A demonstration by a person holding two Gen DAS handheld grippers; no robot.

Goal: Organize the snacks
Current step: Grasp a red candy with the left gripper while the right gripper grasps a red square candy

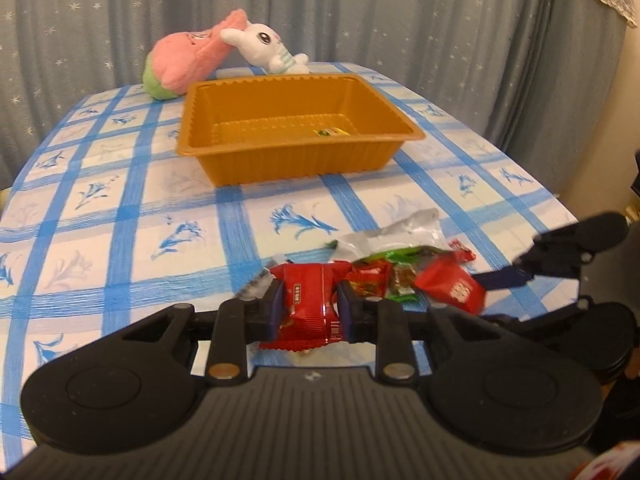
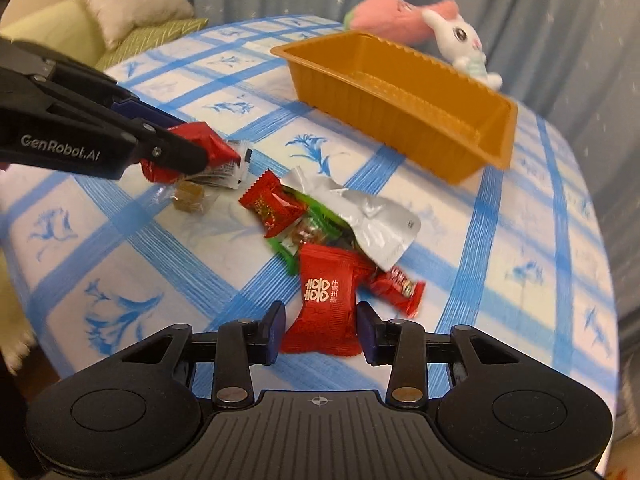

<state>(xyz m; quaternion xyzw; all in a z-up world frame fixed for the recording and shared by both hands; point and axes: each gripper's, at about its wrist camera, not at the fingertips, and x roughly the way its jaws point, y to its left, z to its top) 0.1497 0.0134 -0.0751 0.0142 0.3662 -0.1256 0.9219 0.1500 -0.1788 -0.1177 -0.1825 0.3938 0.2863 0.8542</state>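
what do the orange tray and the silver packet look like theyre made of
Orange tray: apparently thin moulded plastic, semi-glossy, judging by its ribbed walls, scalloped rim and soft highlights. Silver packet: probably metallised foil or film with a matte silver sheen, since it lies crumpled with sharp creases and a torn-looking edge.

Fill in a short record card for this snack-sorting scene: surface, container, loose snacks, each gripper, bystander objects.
surface: table with blue checked cloth
container: orange tray, one small wrapper inside
loose snacks: snack pile in front of the tray
left gripper: shut on red packet
right gripper: open around red candy packet, pads apart from it
bystanders: plush toys behind the tray
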